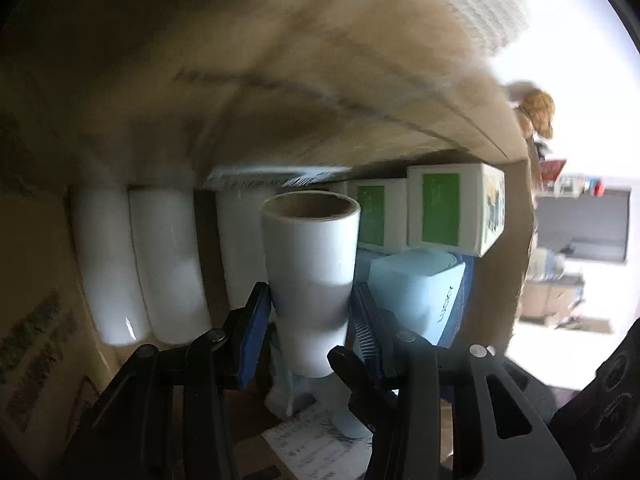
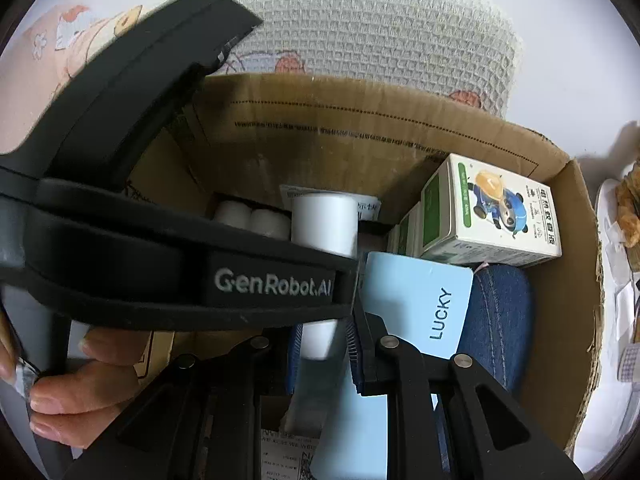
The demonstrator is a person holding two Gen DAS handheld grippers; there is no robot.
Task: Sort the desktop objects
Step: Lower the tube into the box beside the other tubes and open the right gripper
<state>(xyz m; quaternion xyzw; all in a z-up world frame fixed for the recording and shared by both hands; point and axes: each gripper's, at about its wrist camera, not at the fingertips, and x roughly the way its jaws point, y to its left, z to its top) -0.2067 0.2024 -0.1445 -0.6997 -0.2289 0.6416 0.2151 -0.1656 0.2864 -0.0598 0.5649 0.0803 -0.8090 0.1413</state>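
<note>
Plainly, the white roll (image 1: 312,248) stands almost upright inside the cardboard box (image 2: 320,152), near the box's middle and in front of the other white rolls (image 1: 140,264) lined along its back wall. The left gripper (image 1: 310,320) is clamped on the roll's lower half, one blue pad on each side. The right gripper (image 2: 322,340) reaches into the box from above with its jaws drawn narrow. The roll's bottom end shows between them, but I cannot tell whether the pads press on it. The roll looks light, being film or paper wound on a hollow cardboard core, and stiff enough to bear a squeeze. Its glossy skin may slip, so a hold across the middle of its side seems safest, away from the open ends
</note>
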